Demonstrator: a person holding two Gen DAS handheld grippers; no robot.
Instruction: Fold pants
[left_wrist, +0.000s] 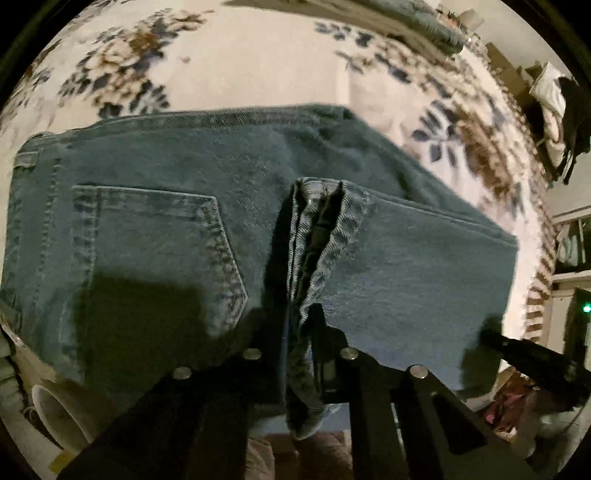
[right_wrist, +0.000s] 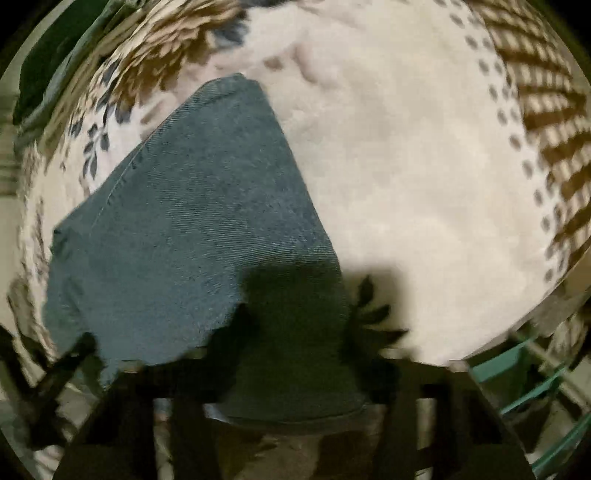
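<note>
Left wrist view. The pants (left_wrist: 207, 206), blue denim jeans, lie on a floral bedspread (left_wrist: 236, 62) and fill the middle of the frame from 9 o'clock across to 3 o'clock. A back pocket (left_wrist: 155, 243) faces up at about 8 o'clock. The left gripper (left_wrist: 306, 280) is clamped on a bunched hem or seam edge (left_wrist: 314, 236) of the jeans, which stands up between its fingers at centre and trails down toward 6 o'clock. The grip is narrow, with several layers of cloth pinched in it. A second dark tool enters at 4 o'clock, probably the other gripper; its tip is blurred. A white cup-like object (left_wrist: 59, 410) sits at 7 o'clock.

Right wrist view. A denim panel (right_wrist: 199, 229) runs from 11 o'clock down to 6 o'clock over the same bedspread (right_wrist: 406, 177), and its near edge drops under the right gripper (right_wrist: 288, 369). The picture is blurred and the fingers sit in shadow; whether they are closed on the cloth cannot be told.

Handling judgement. The denim appears thick and fairly heavy. It is limp enough to drape, yet stiff at seams and hems, so it should hold a crease and resist slipping. Stitched edges, such as the hem, waistband or side seam, look like the best holds, because the doubled layers give the fingers bulk. A pinch on the flat single layer is likely to drag or slide. Nothing about the material suggests fragility.
</note>
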